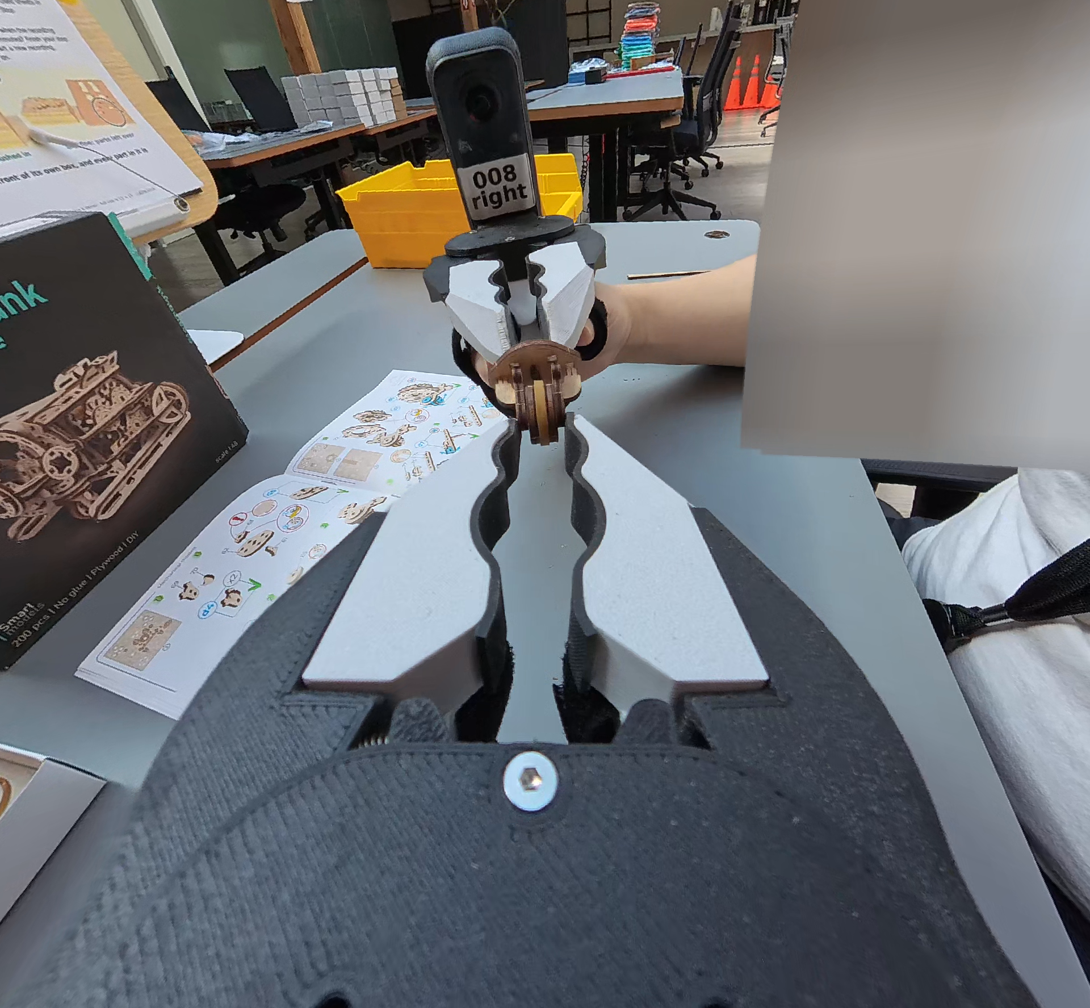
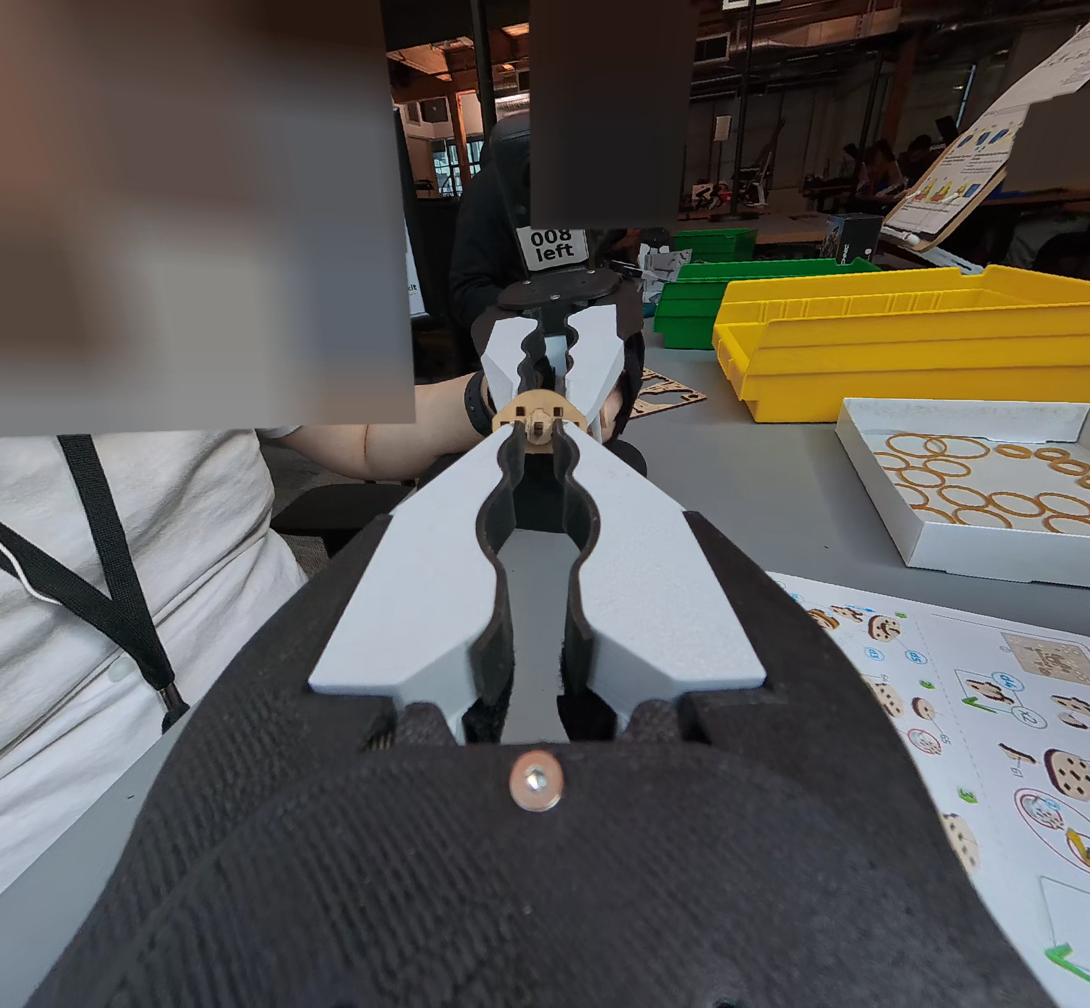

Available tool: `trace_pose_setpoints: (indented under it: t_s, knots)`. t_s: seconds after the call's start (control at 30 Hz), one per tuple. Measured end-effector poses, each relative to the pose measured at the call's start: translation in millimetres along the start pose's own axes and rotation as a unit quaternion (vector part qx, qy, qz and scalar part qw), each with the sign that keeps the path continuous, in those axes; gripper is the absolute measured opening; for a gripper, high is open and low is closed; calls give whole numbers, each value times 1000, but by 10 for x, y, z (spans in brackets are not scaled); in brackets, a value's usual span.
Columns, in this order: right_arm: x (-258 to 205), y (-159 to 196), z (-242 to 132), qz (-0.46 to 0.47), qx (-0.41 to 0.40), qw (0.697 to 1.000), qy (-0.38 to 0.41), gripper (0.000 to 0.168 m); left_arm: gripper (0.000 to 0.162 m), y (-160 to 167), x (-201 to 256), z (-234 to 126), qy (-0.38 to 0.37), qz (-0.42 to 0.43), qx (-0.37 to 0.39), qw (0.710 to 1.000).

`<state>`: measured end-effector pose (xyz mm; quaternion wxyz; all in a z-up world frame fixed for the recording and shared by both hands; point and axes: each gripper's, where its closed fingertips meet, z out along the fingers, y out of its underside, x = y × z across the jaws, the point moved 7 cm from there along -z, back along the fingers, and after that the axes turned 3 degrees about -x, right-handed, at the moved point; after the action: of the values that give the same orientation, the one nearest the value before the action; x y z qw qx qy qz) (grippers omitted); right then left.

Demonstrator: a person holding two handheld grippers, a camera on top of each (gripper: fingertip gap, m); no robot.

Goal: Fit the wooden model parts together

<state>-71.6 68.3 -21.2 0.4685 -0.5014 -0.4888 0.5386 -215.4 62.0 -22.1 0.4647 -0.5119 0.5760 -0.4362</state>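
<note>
gripping thin, light, brittle wooden assembly: right gripper clamped on disc edge; left gripper clamped on stub. avoid twisting.

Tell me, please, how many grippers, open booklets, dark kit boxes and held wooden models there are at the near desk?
Grippers: 2, left and right
Open booklets: 1
Dark kit boxes: 1
Wooden models: 1, held between both grippers
Total: 5

Yellow bin beside green bin
</note>
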Motion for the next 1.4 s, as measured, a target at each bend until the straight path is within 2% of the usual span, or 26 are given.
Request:
trace_pose_setpoints:
  t_s: [0.43, 0.67, 0.9, 1.4]
  knots:
    - [16, 5, 1, -4, -7, 1000, 9, 8, 13, 14, -23, 6, 3, -22, 0, 1000]
    - [33, 14, 15, -4, -29, 999, 26, 9, 13, 39, -46, 0, -10, -15, -17, 1000]
    - [30, -10, 24, -7, -43, 998, 39, 8, 13, 46, -83, -11, 1, -50, -7, 999]
    - [56, 22, 33, -9, -84, 994, 71, 8, 13, 101, -135, 0, -12, -65, -20, 998]
